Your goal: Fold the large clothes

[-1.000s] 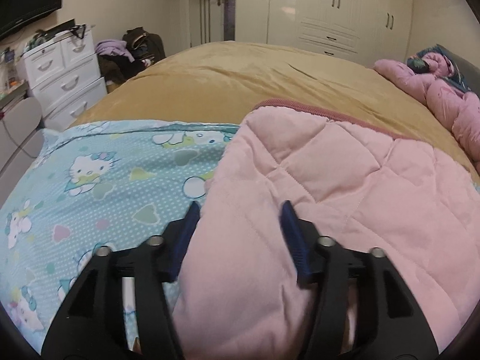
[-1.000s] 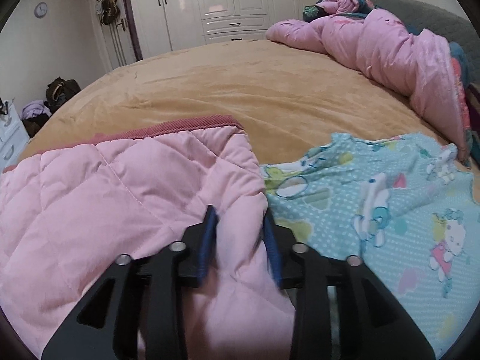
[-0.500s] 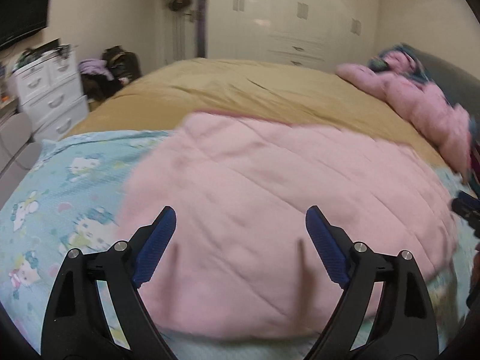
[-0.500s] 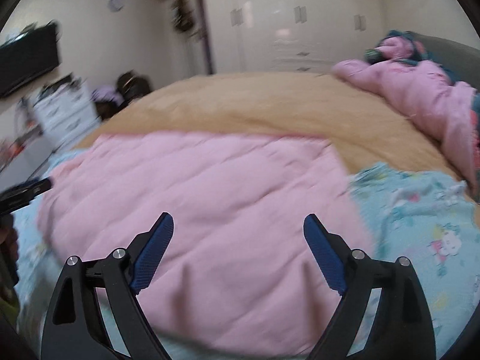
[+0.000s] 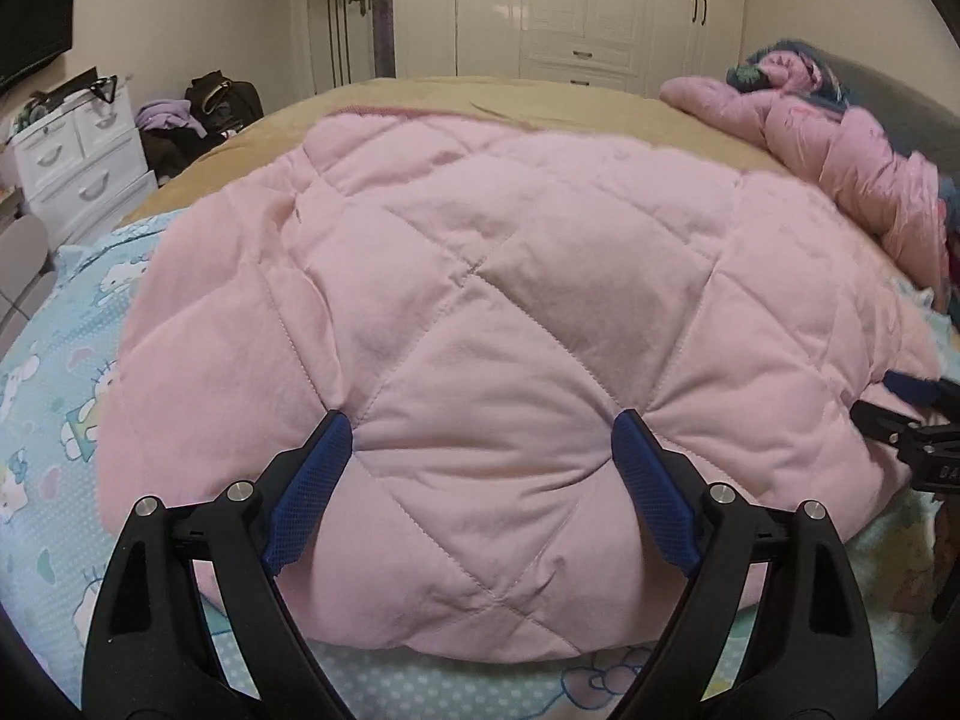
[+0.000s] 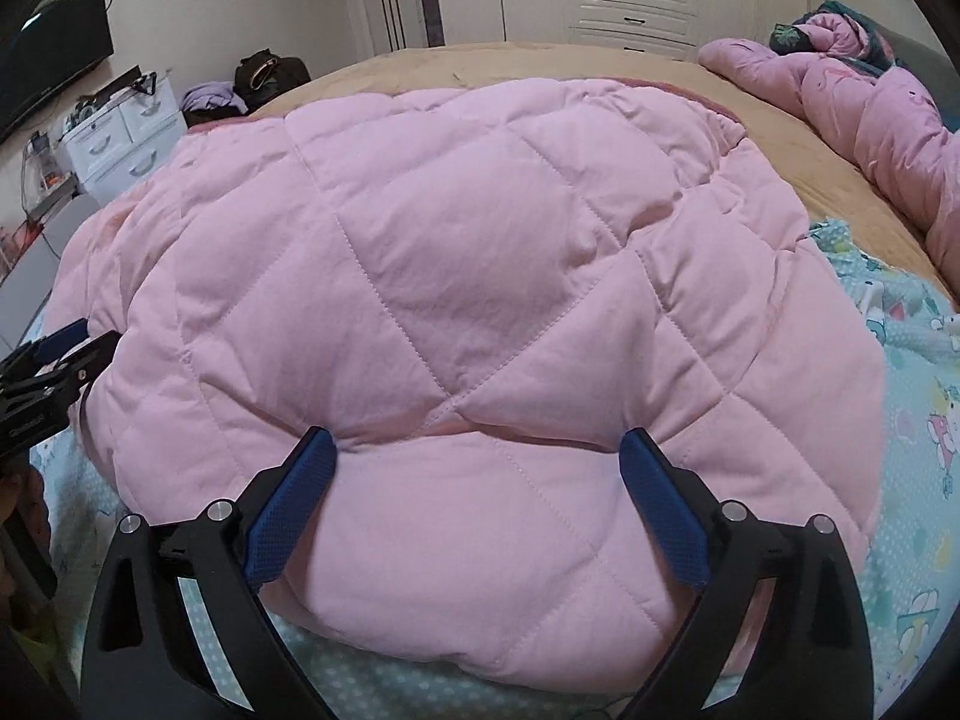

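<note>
Resting folded on the bed: a puffy, diamond-stitched pink quilt (image 5: 510,312).
Left gripper (image 5: 483,474) and right gripper (image 6: 477,489) both gape wide, blue ribbed pads grasping nothing.

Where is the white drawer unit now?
In both views the white drawer unit stands at the far left, beside the bed, near dark bags on the floor.

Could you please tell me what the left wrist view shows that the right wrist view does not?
Only the left wrist view shows the right gripper at its right edge, and its own open left gripper. Only the right wrist view shows the television at upper left. Both share the pink quilted garment over the blue cartoon-print sheet, the white drawers and the wardrobe.
</note>
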The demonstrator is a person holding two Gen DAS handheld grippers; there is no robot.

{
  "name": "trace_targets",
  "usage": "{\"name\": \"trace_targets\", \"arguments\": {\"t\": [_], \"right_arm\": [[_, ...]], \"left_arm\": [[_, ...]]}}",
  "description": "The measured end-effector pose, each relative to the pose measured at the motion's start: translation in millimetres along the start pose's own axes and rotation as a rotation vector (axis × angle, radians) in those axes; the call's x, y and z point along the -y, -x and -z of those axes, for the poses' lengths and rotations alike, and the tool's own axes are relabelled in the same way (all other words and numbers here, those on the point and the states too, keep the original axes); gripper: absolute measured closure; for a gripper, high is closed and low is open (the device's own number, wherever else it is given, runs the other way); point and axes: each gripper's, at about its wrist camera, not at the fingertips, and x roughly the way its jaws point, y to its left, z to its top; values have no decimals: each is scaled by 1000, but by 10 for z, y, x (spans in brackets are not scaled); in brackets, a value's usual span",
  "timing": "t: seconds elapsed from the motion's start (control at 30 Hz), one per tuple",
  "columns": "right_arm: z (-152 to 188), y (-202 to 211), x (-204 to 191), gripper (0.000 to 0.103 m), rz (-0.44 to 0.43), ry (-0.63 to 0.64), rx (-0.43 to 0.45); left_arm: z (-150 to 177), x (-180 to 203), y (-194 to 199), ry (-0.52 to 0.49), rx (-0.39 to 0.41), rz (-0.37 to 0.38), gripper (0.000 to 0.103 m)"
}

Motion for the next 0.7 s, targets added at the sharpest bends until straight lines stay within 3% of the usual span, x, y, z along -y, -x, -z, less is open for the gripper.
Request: {"name": "trace_targets", "arguments": {"t": [0.13, 0.23, 0.33, 0.7], "right_arm": [[-42, 322, 116, 8, -82, -110, 59], [0, 566, 194, 7, -129, -181, 107], [61, 806, 233, 6, -149, -191, 144], [486, 1041, 321, 5, -209, -287, 112]], "left_arm": [[-44, -33, 306, 5, 48, 7, 22], [-90, -75, 539, 19, 93, 10, 9], [-111, -149, 685, 58, 106, 13, 9], [85, -455, 838, 168, 63, -8, 9]]}}
